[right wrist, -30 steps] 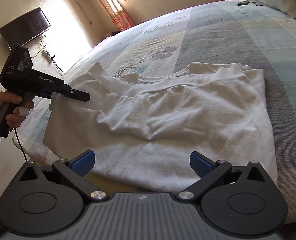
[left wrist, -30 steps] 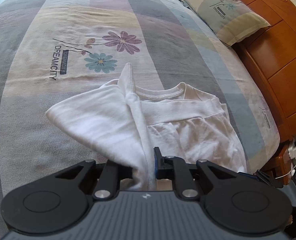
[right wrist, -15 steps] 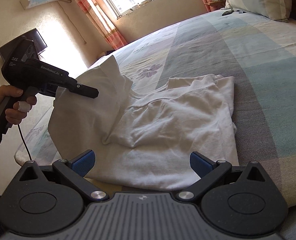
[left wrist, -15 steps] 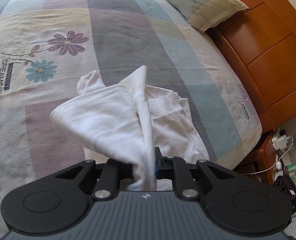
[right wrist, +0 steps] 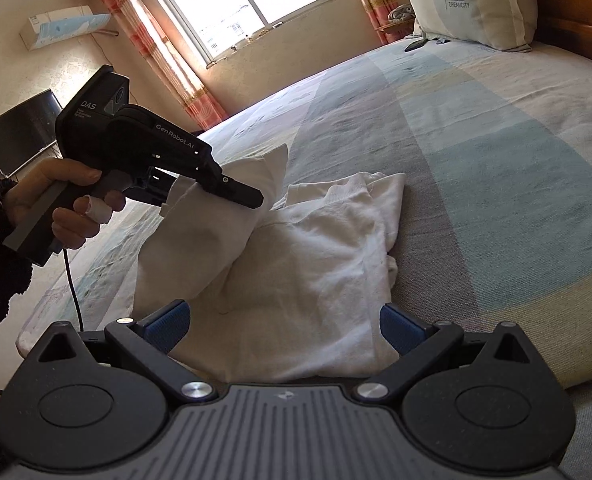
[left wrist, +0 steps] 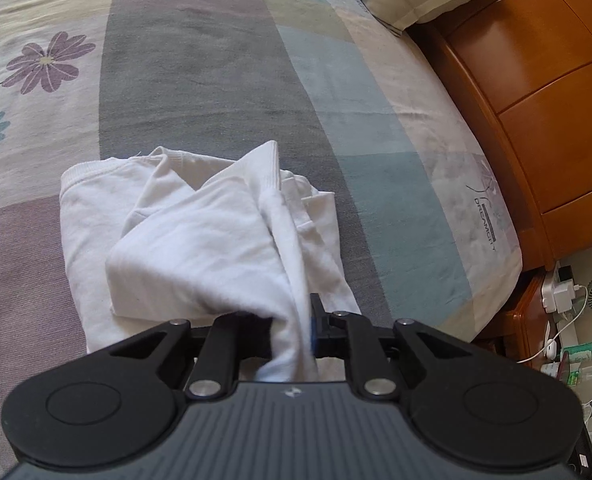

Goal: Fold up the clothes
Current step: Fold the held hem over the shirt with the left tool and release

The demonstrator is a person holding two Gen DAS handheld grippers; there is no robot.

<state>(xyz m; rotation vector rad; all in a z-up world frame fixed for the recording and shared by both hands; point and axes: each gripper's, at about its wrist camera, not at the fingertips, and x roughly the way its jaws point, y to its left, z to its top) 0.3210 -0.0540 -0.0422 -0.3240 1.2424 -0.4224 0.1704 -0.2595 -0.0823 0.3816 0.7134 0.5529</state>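
Over the last second my left tool (right wrist: 252,200) has carried the white T-shirt (left wrist: 200,240)'s pinched left side up and across toward the headboard (left wrist: 535,92), so it now drapes over the shirt's middle.

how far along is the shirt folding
Partly done: the white shirt lies on the bed already narrowed and doubled. In hand: the left gripper, jaws shut on a lifted side, holds it above the rest. Left: laying that flap down and folding again. The right gripper is open and empty.
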